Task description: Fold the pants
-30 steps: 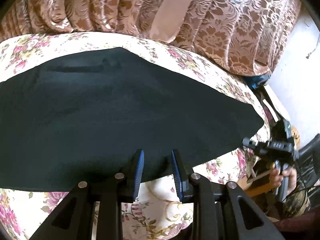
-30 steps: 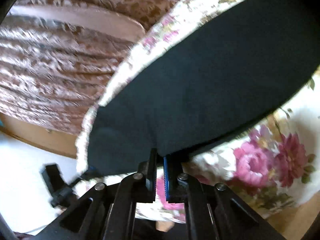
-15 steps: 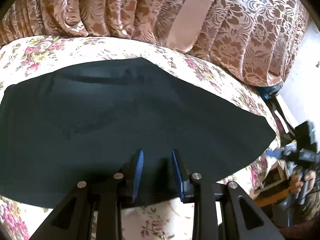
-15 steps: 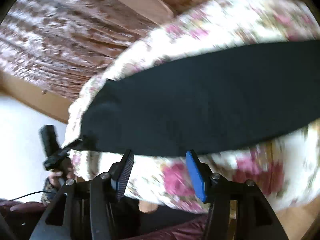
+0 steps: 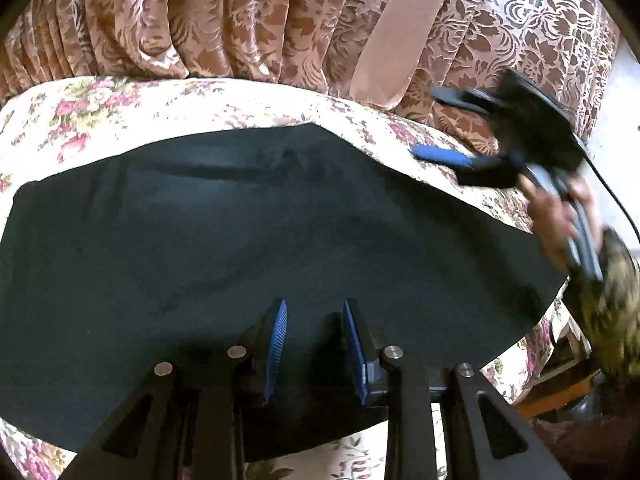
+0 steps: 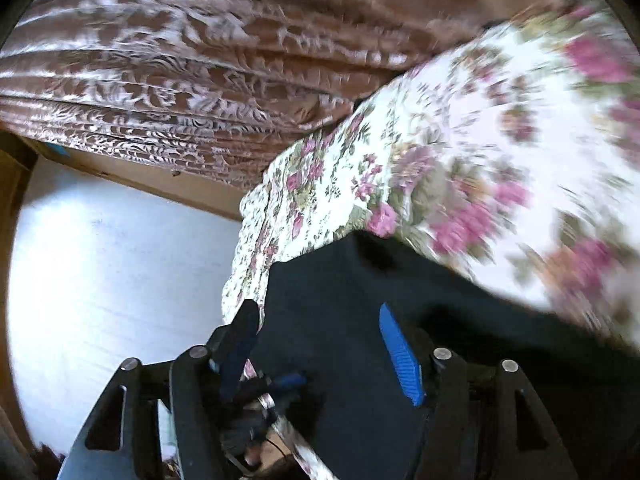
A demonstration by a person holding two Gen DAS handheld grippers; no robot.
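Observation:
The black pants (image 5: 248, 240) lie flat and folded across a floral bedspread (image 5: 120, 104). My left gripper (image 5: 314, 312) is open, its blue pads over the near edge of the pants, holding nothing. My right gripper shows in the left wrist view (image 5: 444, 128) at the far right, open, in the air above the right end of the pants. In the right wrist view my right gripper (image 6: 316, 320) is open above a corner of the pants (image 6: 360, 320). That view is blurred by motion.
A brown patterned curtain (image 5: 280, 16) hangs behind the bed. The bedspread (image 6: 460, 152) drops off at its edge to a white floor (image 6: 100, 280). A wooden skirting (image 6: 140, 184) runs under the curtain. The left gripper (image 6: 280, 384) shows low beyond the bed edge.
My right gripper let go of the pants' edge, opened and swung up and over the right end. My left gripper moved forward over the pants, still open.

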